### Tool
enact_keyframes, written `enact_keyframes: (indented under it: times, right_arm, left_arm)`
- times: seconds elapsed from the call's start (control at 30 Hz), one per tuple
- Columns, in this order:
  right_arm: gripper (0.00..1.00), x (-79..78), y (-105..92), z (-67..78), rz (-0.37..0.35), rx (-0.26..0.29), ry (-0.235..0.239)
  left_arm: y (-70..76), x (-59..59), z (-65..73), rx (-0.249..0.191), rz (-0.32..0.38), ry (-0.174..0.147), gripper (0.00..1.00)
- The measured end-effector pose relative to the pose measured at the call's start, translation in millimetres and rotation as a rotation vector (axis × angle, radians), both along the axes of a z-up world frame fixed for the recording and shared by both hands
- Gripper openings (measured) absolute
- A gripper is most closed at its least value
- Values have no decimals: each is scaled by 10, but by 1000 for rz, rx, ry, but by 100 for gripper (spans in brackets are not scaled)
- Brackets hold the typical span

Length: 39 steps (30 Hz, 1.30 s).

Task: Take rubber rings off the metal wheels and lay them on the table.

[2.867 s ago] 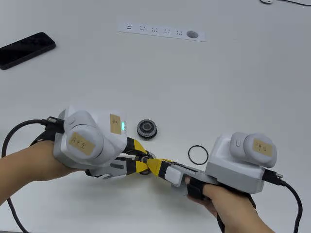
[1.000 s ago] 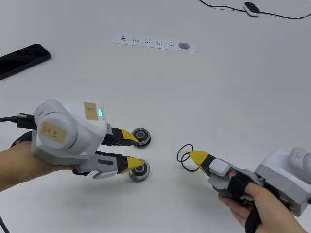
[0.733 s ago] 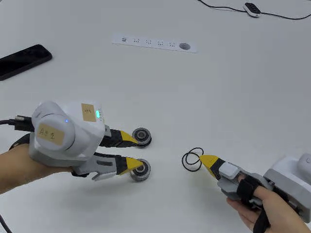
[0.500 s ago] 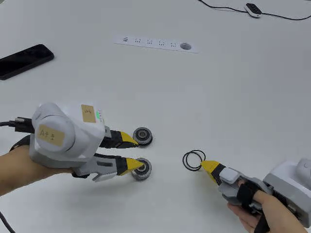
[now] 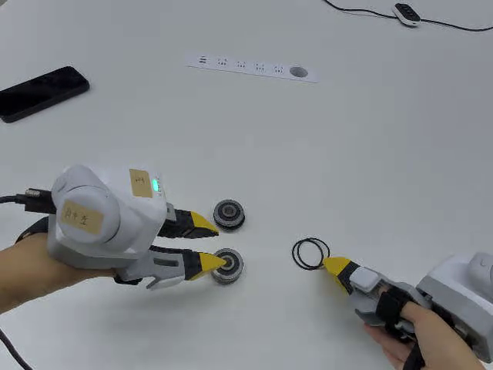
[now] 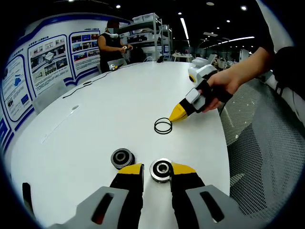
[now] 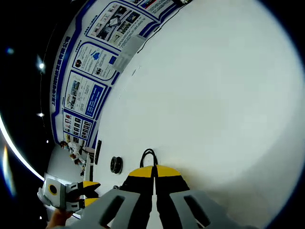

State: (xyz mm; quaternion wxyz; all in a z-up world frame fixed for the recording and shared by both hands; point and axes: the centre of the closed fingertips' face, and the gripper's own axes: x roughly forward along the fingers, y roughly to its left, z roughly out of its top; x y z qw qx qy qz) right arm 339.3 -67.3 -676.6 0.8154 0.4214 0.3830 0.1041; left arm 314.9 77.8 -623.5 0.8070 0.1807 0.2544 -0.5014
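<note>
- While two rubber rings lie overlapped on the table, off any wheel, R gripper sits w/ its yellow tips pressed together and nothing pinched. Tip is right at the rings' edge; touching or not, can't tell.
- L gripper has jaws spread, w/ near wheel on the table btwn the tips, not clamped. Far wheel is just beyond the upper tip.
- Step, my read: rings laid down and released, next wheel being lined up.
- Next move prob needs L to close on a wheel & hold it steady, and R to open, hook a ring's lip & peel. Far wheel's rim looks dark, so it may carry a ring. Near wheel looks barer, but unsure.
- Head view adds phone & power strip far back.
- L gripper view shows near wheel centred btwn the tips, plus R gripper from the front.
- R gripper view shows the shut seam of its own jaws, w/ rings just past them.
</note>
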Motion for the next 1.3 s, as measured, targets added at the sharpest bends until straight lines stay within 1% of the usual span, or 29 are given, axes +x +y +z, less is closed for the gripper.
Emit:
enact_keyframes:
  times: [0.1, 0.2, 0.37, 0.5, 0.63, 0.77, 0.83, 0.87, 0.97, 1.0, 1.07, 1.1, 1.13, 1.23, 1.27, 1.3]
  right_arm:
    - [2, -15, -11, -8, 8, -17, -2]
    - [2, -23, -18, -9, 23, -39, -14]
    - [4, -20, -38, -7, 40, -71, -22]
    - [6, 0, -86, 39, 43, -83, -37]
    - [7, 55, -183, 113, 25, -99, -61]
    - [7, 124, -212, 200, -8, -67, -83]
    - [8, 157, -195, 236, -9, -51, -92]
    - [8, 174, -182, 263, -5, -37, -98]
    - [8, 211, -185, 332, -12, -17, -112]
    - [8, 223, -184, 351, -12, -11, -116]
    - [8, 251, -164, 391, -8, 1, -127]
    - [8, 263, -138, 409, 4, 17, -133]
    - [8, 279, -113, 426, 13, 37, -137]
    - [8, 305, -83, 449, 22, 51, -141]
    - [8, 309, -74, 457, 24, 55, -142]
    - [8, 291, -31, 493, 26, 62, -145]
  left_arm:
    - [7, 10, -7, -4, 6, 0, 22]
    - [19, 9, -25, 5, 6, -1, 22]
    - [21, 7, -24, -1, 9, 2, 22]
    - [31, 15, -19, -7, 15, 1, 22]
    - [94, 39, -36, -1, 26, 1, 22]
    - [144, 102, -35, -2, 35, -1, 22]
    - [177, 169, -52, 5, 32, -3, 22]
    - [209, 218, -68, 16, 34, -2, 22]
    - [240, 334, -60, 24, 34, -5, 22]
    - [237, 363, -47, 21, 36, -6, 22]
    - [195, 426, -2, -5, 42, -2, 21]
    - [174, 448, 11, -14, 43, -1, 21]
    - [148, 485, 25, -20, 45, -7, 22]
    - [85, 559, 7, -18, 38, -9, 21]
    - [74, 584, -9, -14, 40, -6, 20]
    - [62, 624, -34, -19, 49, 5, 20]
